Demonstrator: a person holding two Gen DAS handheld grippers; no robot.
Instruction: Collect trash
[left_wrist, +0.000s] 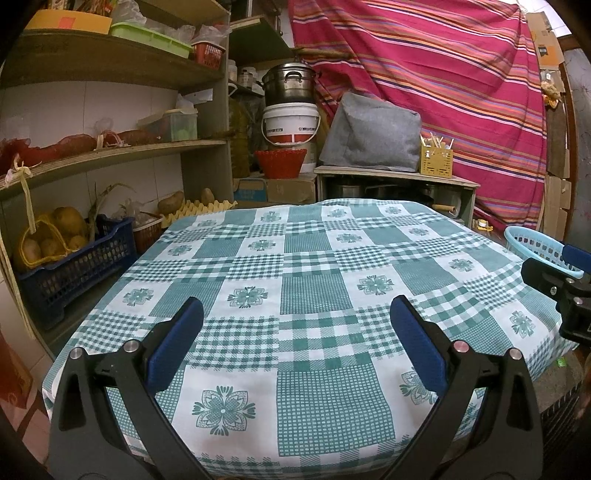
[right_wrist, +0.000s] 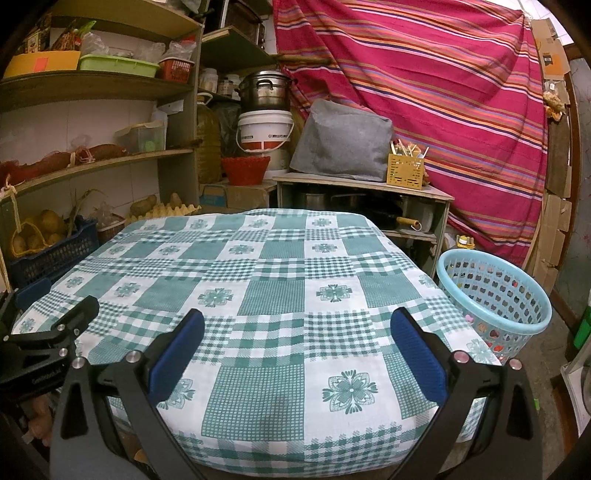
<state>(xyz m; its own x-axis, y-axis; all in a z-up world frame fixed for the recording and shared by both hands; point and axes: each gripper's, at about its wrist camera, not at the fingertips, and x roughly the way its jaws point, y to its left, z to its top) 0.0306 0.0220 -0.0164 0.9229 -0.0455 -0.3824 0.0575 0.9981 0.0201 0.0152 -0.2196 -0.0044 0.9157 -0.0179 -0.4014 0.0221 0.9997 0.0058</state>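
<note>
Left gripper (left_wrist: 295, 314) and right gripper (right_wrist: 297, 326), both spread wide and empty, hover over the bare tablecloth (right_wrist: 266, 280). Trash (right_wrist: 495, 336), small and probably light, lies in the basket (right_wrist: 532, 325) beside the table; no piece is clear enough to choose a grasp point.

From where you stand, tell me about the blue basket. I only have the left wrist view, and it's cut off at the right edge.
Observer: The basket stands whole beside the table's right edge, lower than the tabletop.
Operator: Report what's in it.
Observer: Small coloured bits show through its holes; I can't tell what they are.
Operator: Check the right claw.
Observer: The right claw is open, holding nothing, over the cloth.
</note>
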